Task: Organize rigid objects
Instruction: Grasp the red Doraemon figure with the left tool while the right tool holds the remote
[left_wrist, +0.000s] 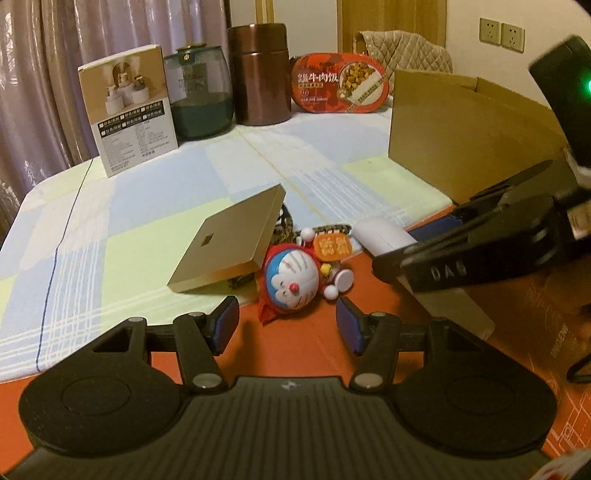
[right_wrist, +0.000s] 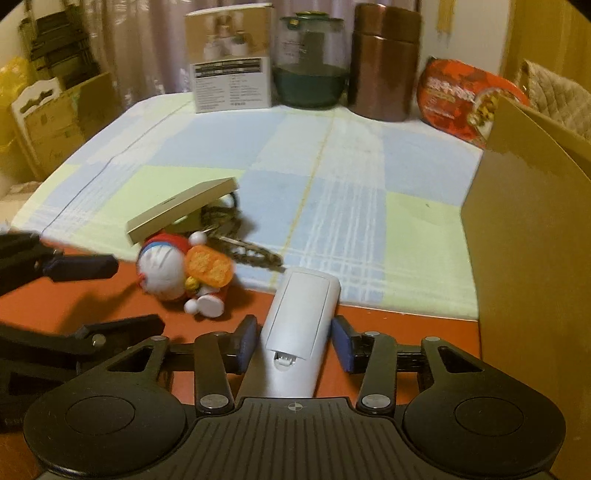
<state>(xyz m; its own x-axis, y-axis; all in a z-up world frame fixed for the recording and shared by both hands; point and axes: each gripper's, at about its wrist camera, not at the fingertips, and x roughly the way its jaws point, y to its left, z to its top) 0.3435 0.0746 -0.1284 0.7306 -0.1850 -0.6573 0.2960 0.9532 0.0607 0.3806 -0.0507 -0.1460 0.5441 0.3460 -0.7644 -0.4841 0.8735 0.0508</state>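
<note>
A white remote (right_wrist: 299, 321) lies lengthwise between the blue pads of my right gripper (right_wrist: 293, 332), which is shut on it. The left wrist view shows that same gripper (left_wrist: 413, 243) from the right, with the remote (left_wrist: 384, 236) at its tips. My left gripper (left_wrist: 288, 314) stands open over the orange table top, nothing between its fingers. Just ahead of it lies a blue-and-white cat toy (left_wrist: 291, 280) on its back. A flat gold box (left_wrist: 229, 240) leans tilted on a patterned strap beside the toy. In the right wrist view the toy (right_wrist: 166, 269) lies left of the remote.
An open cardboard box (left_wrist: 461, 140) stands at the right on the chequered cloth (left_wrist: 147, 206). Along the back are a product carton (left_wrist: 129, 110), a glass jar (left_wrist: 199, 96), a brown canister (left_wrist: 258, 74) and a red food pack (left_wrist: 340, 83).
</note>
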